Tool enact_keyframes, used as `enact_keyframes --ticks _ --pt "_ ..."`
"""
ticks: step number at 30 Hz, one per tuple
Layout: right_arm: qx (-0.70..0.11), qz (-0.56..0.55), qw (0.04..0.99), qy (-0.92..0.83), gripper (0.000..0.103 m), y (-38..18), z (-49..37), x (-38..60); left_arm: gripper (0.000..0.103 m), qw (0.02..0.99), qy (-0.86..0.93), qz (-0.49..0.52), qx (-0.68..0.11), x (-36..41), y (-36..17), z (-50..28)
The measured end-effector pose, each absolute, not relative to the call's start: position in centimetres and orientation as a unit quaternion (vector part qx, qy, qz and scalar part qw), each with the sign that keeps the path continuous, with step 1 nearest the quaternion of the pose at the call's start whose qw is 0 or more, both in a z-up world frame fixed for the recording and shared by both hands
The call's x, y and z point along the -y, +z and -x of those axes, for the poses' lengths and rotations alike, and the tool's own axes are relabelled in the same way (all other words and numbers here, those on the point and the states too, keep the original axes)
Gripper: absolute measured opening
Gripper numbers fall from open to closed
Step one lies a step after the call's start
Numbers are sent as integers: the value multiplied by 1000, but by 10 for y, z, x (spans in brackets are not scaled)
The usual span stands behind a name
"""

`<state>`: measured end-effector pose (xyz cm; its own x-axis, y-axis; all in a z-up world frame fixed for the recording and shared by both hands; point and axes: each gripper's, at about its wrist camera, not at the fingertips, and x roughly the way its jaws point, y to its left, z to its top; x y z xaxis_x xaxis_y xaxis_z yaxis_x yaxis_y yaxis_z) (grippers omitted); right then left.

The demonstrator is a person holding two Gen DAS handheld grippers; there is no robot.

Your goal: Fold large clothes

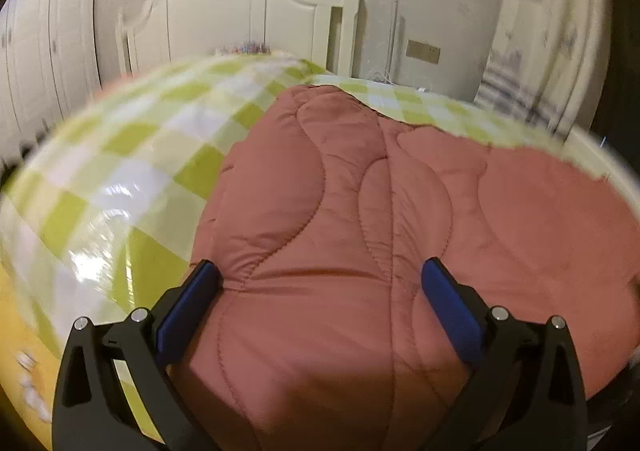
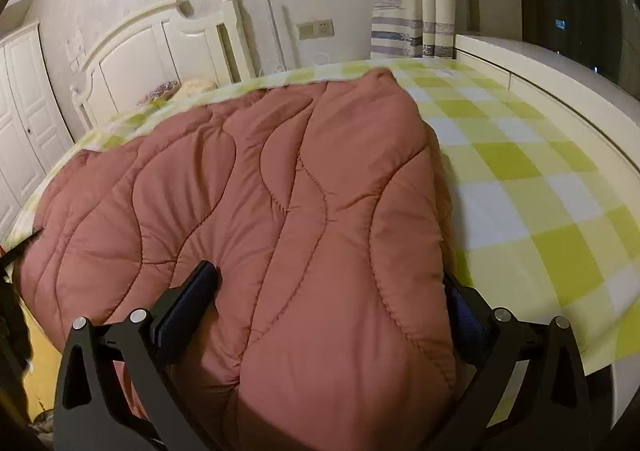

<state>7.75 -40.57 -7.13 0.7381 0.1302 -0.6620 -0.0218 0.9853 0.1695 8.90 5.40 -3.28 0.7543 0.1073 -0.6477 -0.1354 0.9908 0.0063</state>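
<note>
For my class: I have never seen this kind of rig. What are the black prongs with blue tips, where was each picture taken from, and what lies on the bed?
Those prongs are hand-held grippers; a person carries one in each hand. Each picture comes from a camera on one gripper, looking along its fingers. The left gripper and the right gripper both have their jaws spread wide around the near edge of a padded pink quilted garment, which bulges between them. It lies on a bed with a green checked sheet.

A puffy, dusty-pink quilted garment point(image 1: 360, 211) lies folded on the bed.
</note>
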Motion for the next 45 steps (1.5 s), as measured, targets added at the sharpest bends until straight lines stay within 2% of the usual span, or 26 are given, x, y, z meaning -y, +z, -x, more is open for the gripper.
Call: enact_keyframes --ticks 4,7,13,17,26,33,42,43,45 --pt "-349 -76 933 32 99 -50 -72 411 101 933 64 23 -353 -56 -32 -90" --pt "-314 -170 934 34 99 -44 -53 446 101 933 61 23 -353 -60 -33 -86" --pt "-284 -373 880 78 97 -74 -16 512 101 933 63 21 -353 -59 -36 -85" --pt "-295 -414 855 109 93 -94 7 517 101 933 64 21 -353 -58 -36 -84" --pt "-311 -373 850 203 92 -89 -5 455 101 934 63 20 -352 -58 -37 -84" --pt "-309 -316 877 187 92 -66 -24 433 101 934 67 21 -350 -57 -38 -82" --pt "-335 -315 881 109 94 -68 -73 410 101 934 67 19 -349 -55 -38 -80" --pt "-329 -318 882 117 93 -67 -76 407 101 934 67 19 -350 -55 -38 -80" --pt "-317 -321 885 113 71 -67 -81 403 101 933 70 17 -352 -55 -36 -81"
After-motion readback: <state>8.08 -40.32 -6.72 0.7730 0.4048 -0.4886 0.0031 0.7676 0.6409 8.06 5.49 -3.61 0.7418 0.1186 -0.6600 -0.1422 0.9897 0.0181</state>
